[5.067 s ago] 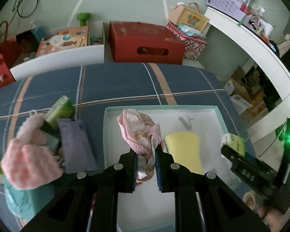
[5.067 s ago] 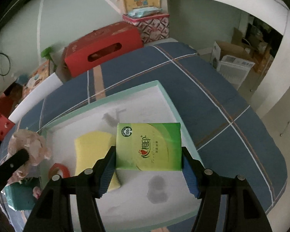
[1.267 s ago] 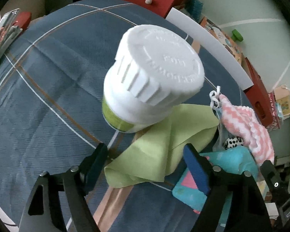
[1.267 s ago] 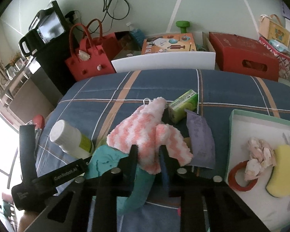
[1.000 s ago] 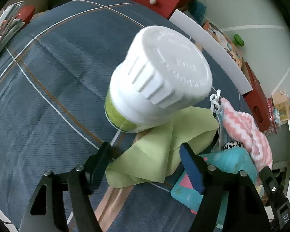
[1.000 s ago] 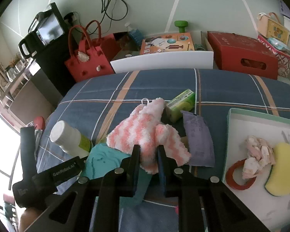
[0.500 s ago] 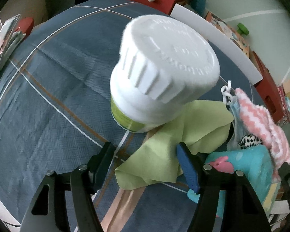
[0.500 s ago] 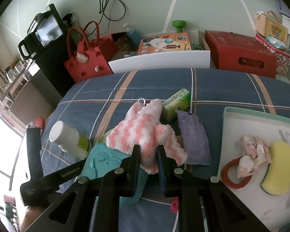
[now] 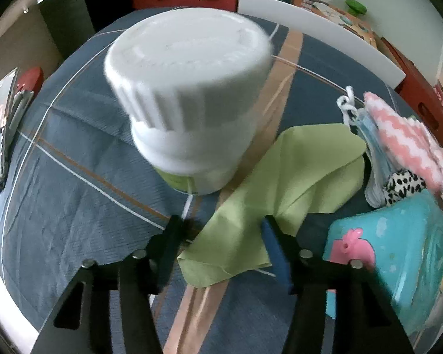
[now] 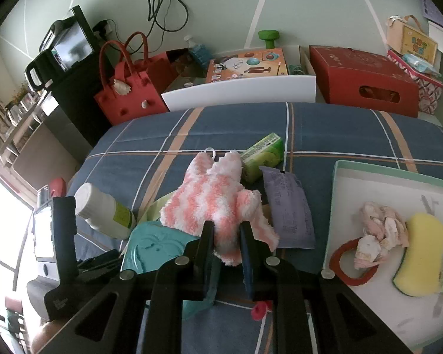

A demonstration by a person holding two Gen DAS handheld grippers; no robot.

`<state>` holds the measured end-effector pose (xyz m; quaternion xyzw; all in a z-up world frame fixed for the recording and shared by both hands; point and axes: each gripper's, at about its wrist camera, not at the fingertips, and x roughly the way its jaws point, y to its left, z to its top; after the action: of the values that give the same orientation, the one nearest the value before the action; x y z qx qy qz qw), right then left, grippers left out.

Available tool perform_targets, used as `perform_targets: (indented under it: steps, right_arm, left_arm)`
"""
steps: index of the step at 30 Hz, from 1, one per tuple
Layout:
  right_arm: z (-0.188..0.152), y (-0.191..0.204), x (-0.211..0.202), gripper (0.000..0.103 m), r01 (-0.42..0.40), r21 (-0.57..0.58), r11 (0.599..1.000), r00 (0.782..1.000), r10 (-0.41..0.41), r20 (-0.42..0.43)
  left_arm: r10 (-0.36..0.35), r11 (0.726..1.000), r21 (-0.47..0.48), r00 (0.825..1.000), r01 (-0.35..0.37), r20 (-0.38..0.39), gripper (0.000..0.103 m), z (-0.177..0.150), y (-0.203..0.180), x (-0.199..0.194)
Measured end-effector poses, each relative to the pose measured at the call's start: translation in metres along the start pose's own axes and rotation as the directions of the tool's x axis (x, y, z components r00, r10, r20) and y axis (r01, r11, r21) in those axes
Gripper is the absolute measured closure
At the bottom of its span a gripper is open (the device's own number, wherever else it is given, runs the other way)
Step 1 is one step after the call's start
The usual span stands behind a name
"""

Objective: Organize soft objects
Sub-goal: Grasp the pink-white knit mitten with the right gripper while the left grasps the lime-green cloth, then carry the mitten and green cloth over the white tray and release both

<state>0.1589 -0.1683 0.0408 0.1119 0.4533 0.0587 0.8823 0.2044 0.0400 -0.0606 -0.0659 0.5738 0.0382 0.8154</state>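
In the left wrist view a light green cloth (image 9: pixel 280 191) lies flat on the blue plaid cover, partly under a white-capped bottle (image 9: pixel 189 88). My left gripper (image 9: pixel 221 236) points down over the cloth's near corner; its jaws are closing with that corner between them, and the pads do not press it. In the right wrist view my right gripper (image 10: pixel 226 236) is shut on a fluffy pink-and-white striped towel (image 10: pixel 218 194), held above a teal pouch (image 10: pixel 150 247). The same towel (image 9: pixel 404 135) shows at the right of the left wrist view.
A white tray (image 10: pixel 336 165) at the right holds a pink crumpled cloth (image 10: pixel 381 227), a yellow sponge (image 10: pixel 422 253) and a red ring (image 10: pixel 348 262). A green pack (image 10: pixel 262 156) and a purple pouch (image 10: pixel 286 206) lie by the towel. Red boxes and bags line the far edge.
The left gripper's jaws have narrowed around the green cloth's corner, and its view has rolled and come closer to the bottle. The right gripper still holds the towel, hardly moved.
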Motion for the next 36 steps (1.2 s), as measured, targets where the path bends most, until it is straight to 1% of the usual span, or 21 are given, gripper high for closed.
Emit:
perform_targets:
  steps: [1, 3, 4, 6, 7, 8, 9, 14, 15, 16, 17, 20, 26, 30, 33, 36]
  right_arm:
    - [0.0, 0.0, 0.0, 0.084, 0.0, 0.0, 1.0, 1.0, 0.0, 0.0]
    - [0.0, 0.0, 0.0, 0.084, 0.0, 0.001, 1.0, 1.0, 0.0, 0.0]
    - [0.0, 0.0, 0.0, 0.084, -0.001, 0.0, 1.0, 1.0, 0.001, 0.001]
    - [0.0, 0.0, -0.001, 0.084, 0.0, 0.001, 1.0, 1.0, 0.0, 0.003]
    - [0.0, 0.0, -0.001, 0.084, 0.0, 0.001, 1.0, 1.0, 0.0, 0.005]
    - [0.0, 0.0, -0.002, 0.084, 0.0, 0.002, 1.0, 1.0, 0.0, 0.006]
    - [0.0, 0.001, -0.002, 0.084, -0.001, 0.003, 1.0, 1.0, 0.001, 0.008]
    - [0.0, 0.001, -0.005, 0.086, -0.008, 0.005, 1.0, 1.0, 0.008, 0.018]
    - [0.0, 0.001, -0.006, 0.087, -0.011, 0.006, 1.0, 1.0, 0.01, 0.021]
    - [0.0, 0.001, -0.007, 0.087, -0.013, 0.007, 1.0, 1.0, 0.012, 0.025]
    - [0.0, 0.001, -0.009, 0.087, -0.015, 0.008, 1.0, 0.999, 0.014, 0.029]
    - [0.001, -0.001, -0.013, 0.088, -0.022, 0.012, 1.0, 0.999, 0.021, 0.043]
    - [0.002, -0.004, -0.021, 0.088, -0.031, 0.022, 0.999, 0.997, 0.029, 0.065]
    - [0.003, -0.006, -0.029, 0.089, -0.041, 0.023, 0.999, 0.995, 0.039, 0.091]
    - [0.003, -0.006, -0.038, 0.09, -0.049, 0.022, 0.999, 0.992, 0.046, 0.118]
    - [0.003, -0.007, -0.047, 0.09, -0.057, 0.022, 0.998, 0.987, 0.053, 0.148]
  left_arm:
    - [0.002, 1.0, 0.012, 1.0, -0.002, 0.001, 0.053, 0.0, -0.003, 0.0]
    - [-0.007, 1.0, 0.028, 1.0, 0.007, 0.003, 0.066, 0.0, -0.011, 0.0]
    - [-0.014, 0.999, 0.033, 1.0, 0.013, 0.005, 0.07, 0.001, -0.016, 0.0]
    - [-0.025, 0.999, 0.034, 1.0, 0.024, 0.009, 0.081, 0.003, -0.026, 0.0]
    - [-0.028, 0.999, 0.032, 1.0, 0.028, 0.013, 0.084, 0.003, -0.029, -0.001]
    - [-0.034, 0.999, 0.03, 0.999, 0.034, 0.016, 0.094, 0.003, -0.033, -0.003]
    - [-0.056, 0.998, 0.024, 0.998, 0.056, 0.015, 0.096, 0.004, -0.034, -0.004]
    - [-0.071, 0.997, 0.013, 0.997, 0.07, 0.021, 0.098, 0.004, -0.037, -0.006]
    - [-0.077, 0.997, 0.01, 0.997, 0.077, 0.022, 0.098, 0.001, -0.025, -0.003]
    - [-0.085, 0.996, 0.002, 0.996, 0.085, 0.024, 0.098, 0.001, -0.025, -0.004]
    - [-0.091, 0.996, 0.0, 0.995, 0.091, 0.026, 0.099, -0.002, -0.013, -0.006]
    - [-0.108, 0.994, -0.007, 0.993, 0.108, 0.04, 0.099, -0.001, -0.005, -0.013]
    - [-0.137, 0.99, -0.015, 0.986, 0.139, 0.096, 0.099, -0.002, 0.002, -0.033]
    - [-0.152, 0.988, -0.014, 0.977, 0.156, 0.148, 0.099, -0.003, 0.008, -0.05]
    - [-0.169, 0.985, -0.014, 0.966, 0.175, 0.194, 0.099, -0.004, 0.009, -0.069]
    - [-0.186, 0.981, -0.006, 0.951, 0.194, 0.247, 0.099, -0.006, 0.008, -0.085]
